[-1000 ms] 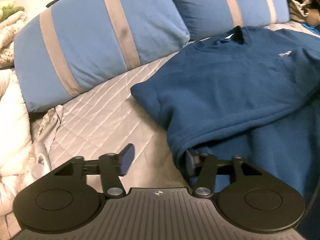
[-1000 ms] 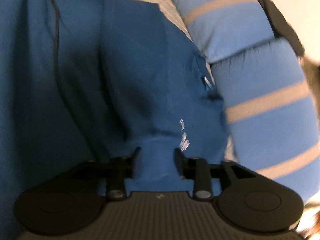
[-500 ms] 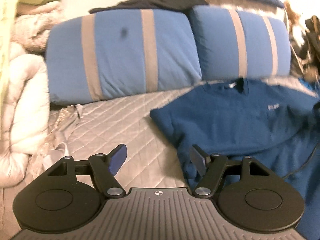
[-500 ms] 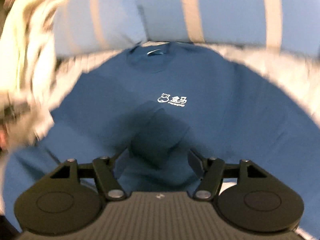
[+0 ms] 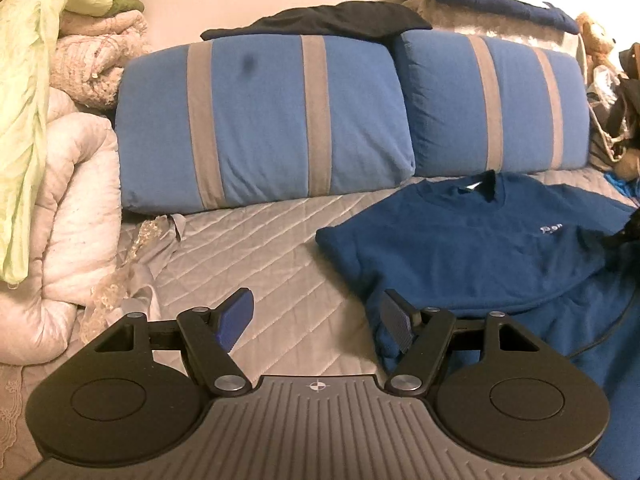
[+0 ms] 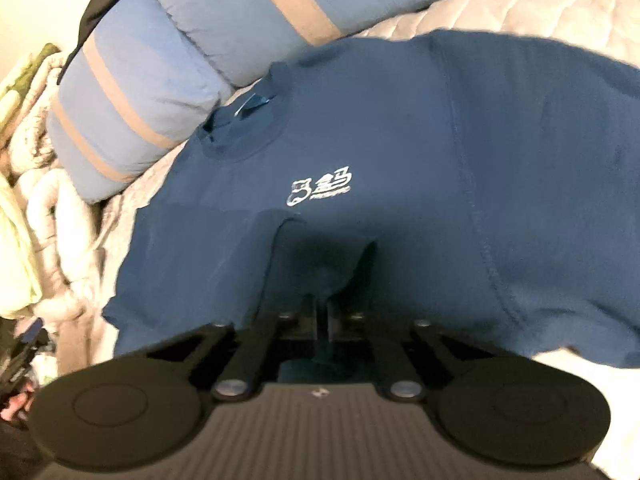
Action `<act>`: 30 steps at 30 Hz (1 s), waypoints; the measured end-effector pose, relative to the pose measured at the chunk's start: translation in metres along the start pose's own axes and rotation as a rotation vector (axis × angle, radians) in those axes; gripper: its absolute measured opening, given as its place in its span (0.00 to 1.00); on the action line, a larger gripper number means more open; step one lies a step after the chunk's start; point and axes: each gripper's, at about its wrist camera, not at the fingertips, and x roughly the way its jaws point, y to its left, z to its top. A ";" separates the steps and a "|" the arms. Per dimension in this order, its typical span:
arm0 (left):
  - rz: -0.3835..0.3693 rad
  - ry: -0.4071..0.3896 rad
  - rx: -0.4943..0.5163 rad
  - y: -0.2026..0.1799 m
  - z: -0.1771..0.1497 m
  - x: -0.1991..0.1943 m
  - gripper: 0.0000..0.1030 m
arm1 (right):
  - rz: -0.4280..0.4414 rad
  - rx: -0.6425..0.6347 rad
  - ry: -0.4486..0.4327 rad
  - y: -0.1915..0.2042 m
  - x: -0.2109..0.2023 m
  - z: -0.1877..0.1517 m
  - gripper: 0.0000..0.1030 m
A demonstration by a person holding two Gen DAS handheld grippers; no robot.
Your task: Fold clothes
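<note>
A dark blue sweatshirt with a small white logo lies flat on the grey quilted bed cover, collar toward the pillows. Its left side is folded in over the chest. My left gripper hovers open above the quilt with nothing between its blue pads; its right finger is just beside the sweatshirt's folded left edge. In the right wrist view my right gripper is low over the chest below the logo. Its fingers are shut together, and a dark pucker of the sweatshirt's fabric bunches at their tips.
Two blue pillows with grey stripes lean against the wall behind the sweatshirt. A white duvet and piled bedding crowd the left side. Dark clothes lie on top of the pillows, and clutter sits at the far right.
My left gripper has drawn back and up from the sweatshirt's edge, with its jaws a little wider. My right gripper has rolled around over the chest and shut its jaws.
</note>
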 end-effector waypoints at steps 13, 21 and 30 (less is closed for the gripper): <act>-0.013 -0.054 -0.046 0.008 0.023 -0.015 0.67 | -0.199 -0.082 -0.054 0.010 -0.037 -0.007 0.35; -0.019 -0.162 0.000 0.004 0.085 -0.036 0.67 | -0.277 -0.245 -0.265 0.048 -0.083 0.008 0.93; -0.025 -0.370 0.020 -0.013 0.172 -0.063 0.69 | -0.374 -0.306 -0.588 0.084 -0.161 0.074 1.00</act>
